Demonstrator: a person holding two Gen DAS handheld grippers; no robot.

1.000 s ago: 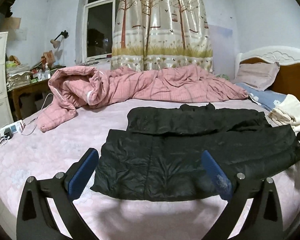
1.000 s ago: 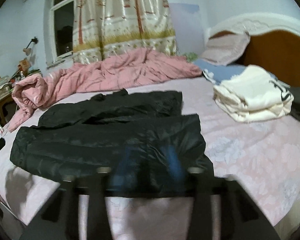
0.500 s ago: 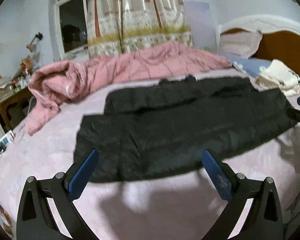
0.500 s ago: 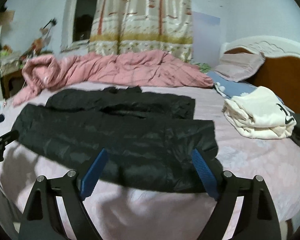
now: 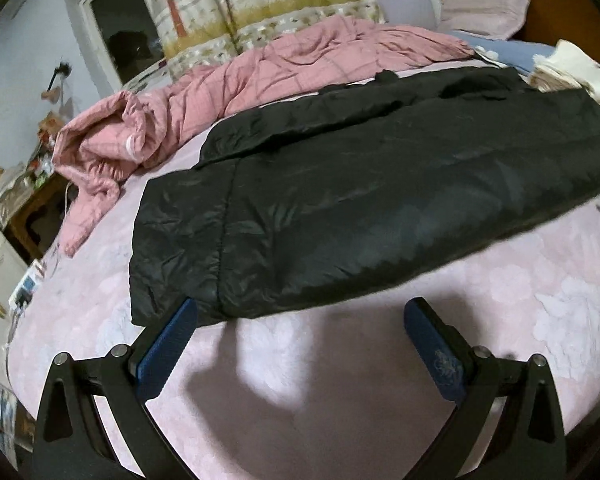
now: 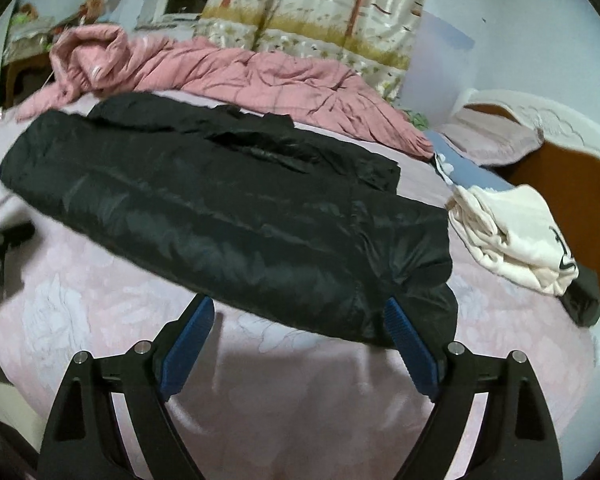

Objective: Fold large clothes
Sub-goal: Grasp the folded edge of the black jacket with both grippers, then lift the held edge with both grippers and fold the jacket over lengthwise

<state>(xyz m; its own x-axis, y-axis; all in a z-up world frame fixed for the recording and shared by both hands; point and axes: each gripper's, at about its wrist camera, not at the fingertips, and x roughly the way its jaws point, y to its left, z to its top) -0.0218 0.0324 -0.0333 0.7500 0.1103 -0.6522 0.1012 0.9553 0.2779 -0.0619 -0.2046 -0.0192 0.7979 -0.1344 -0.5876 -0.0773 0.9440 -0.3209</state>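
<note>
- Where the pink bed spreads across both views, a bare strip of its flowered sheet lies between the grippers and the garment's near hem.
- The black jacket lies flat across the middle of the bed, one long hem facing the grippers, its far part doubled over itself.
- The pink quilt is heaped along the far side of the bed, just beyond the jacket.
- A folded cream garment sits near the headboard, just beside the jacket's right end, with open sheet in front of it.
- The left gripper has its blue fingers spread wide and holds nothing; the left fingertip is at the jacket's near left corner, though contact cannot be told.
- The right gripper is likewise spread wide and empty, its fingertips at the hem near the jacket's right end.
</note>
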